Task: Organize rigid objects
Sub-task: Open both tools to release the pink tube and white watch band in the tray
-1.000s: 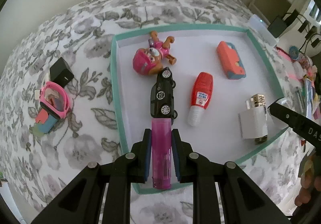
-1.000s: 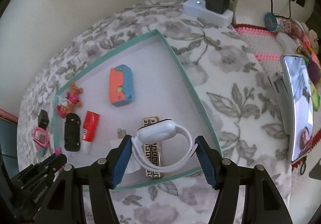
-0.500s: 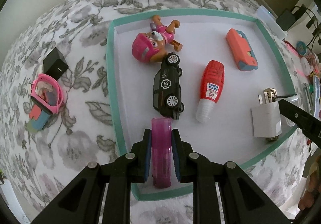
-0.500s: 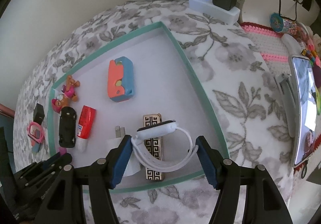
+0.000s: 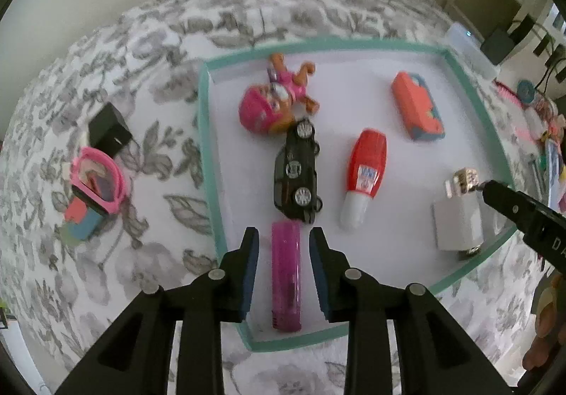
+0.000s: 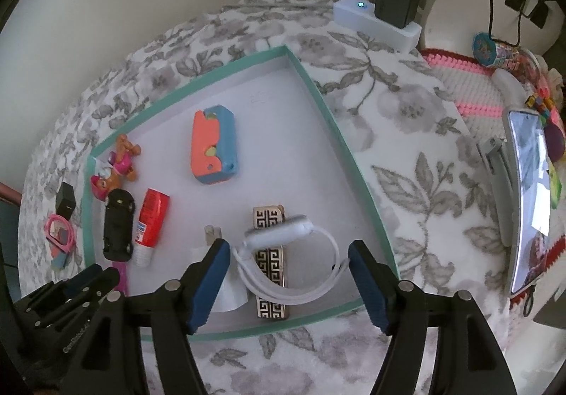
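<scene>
Floral grey-and-white cover (image 5: 152, 154) over a soft surface against a cream wall; a teal-rimmed tray (image 5: 203, 133) with a white floor sits on it

Left claw (image 5: 284, 274) open, pads apart on either side of a purple tube (image 5: 286, 271) that lies flat in the tray's near corner; gap visible on both sides, nothing gripped

Beyond the tube, in line: black toy car (image 5: 297, 170), then a pink-helmeted doll (image 5: 274, 101) touching the car's far end. Red-and-white bottle (image 5: 364, 179) lies beside the car. Orange-and-blue case (image 5: 417, 110) further right, apart from the rest

Right claw (image 6: 288, 274) wide open, holding nothing; white watch (image 6: 290, 253) between its pads, resting across a patterned gold bar (image 6: 269, 264). White charger (image 5: 458, 225) just beside the bar

Outside the tray, left: pink goggles (image 5: 97, 179) on a small coloured block, black adapter (image 5: 108, 129) just behind them

Right of the bed: phone (image 6: 530, 197) propped up, power strip (image 6: 375, 23) with plug
</scene>
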Demonstrator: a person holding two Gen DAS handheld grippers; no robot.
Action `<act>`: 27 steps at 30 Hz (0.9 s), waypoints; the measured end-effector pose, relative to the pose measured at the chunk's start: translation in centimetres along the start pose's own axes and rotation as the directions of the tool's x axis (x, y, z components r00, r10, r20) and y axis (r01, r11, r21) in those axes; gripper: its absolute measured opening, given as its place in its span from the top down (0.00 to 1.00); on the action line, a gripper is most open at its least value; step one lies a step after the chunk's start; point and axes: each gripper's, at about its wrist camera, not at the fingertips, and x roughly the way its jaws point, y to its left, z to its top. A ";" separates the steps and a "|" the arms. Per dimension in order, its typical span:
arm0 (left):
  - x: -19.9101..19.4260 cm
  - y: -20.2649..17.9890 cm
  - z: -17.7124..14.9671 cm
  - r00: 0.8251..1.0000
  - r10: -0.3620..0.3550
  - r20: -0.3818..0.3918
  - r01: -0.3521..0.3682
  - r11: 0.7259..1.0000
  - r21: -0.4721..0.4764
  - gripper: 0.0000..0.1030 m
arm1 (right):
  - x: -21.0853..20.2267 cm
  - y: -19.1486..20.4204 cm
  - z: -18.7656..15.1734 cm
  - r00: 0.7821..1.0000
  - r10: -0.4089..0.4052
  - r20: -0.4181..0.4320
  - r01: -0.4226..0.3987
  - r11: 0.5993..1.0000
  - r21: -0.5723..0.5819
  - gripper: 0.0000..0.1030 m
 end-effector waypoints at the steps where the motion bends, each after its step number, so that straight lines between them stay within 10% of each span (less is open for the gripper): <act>1: -0.4 0.1 0.1 1.000 0.000 0.013 0.000 1.000 -0.002 0.69 | -0.3 0.1 0.1 1.000 0.001 0.009 -0.001 1.000 -0.004 0.29; 13: -4.6 1.7 1.0 0.984 0.022 0.176 -0.013 0.999 -0.049 0.54 | -4.1 2.7 0.1 0.994 0.017 0.109 -0.010 0.997 -0.071 0.29; 27: -4.2 4.1 0.8 0.979 0.113 0.170 -0.096 0.990 -0.105 0.28 | -2.6 5.6 -0.7 0.995 0.021 0.094 -0.007 0.989 -0.148 0.17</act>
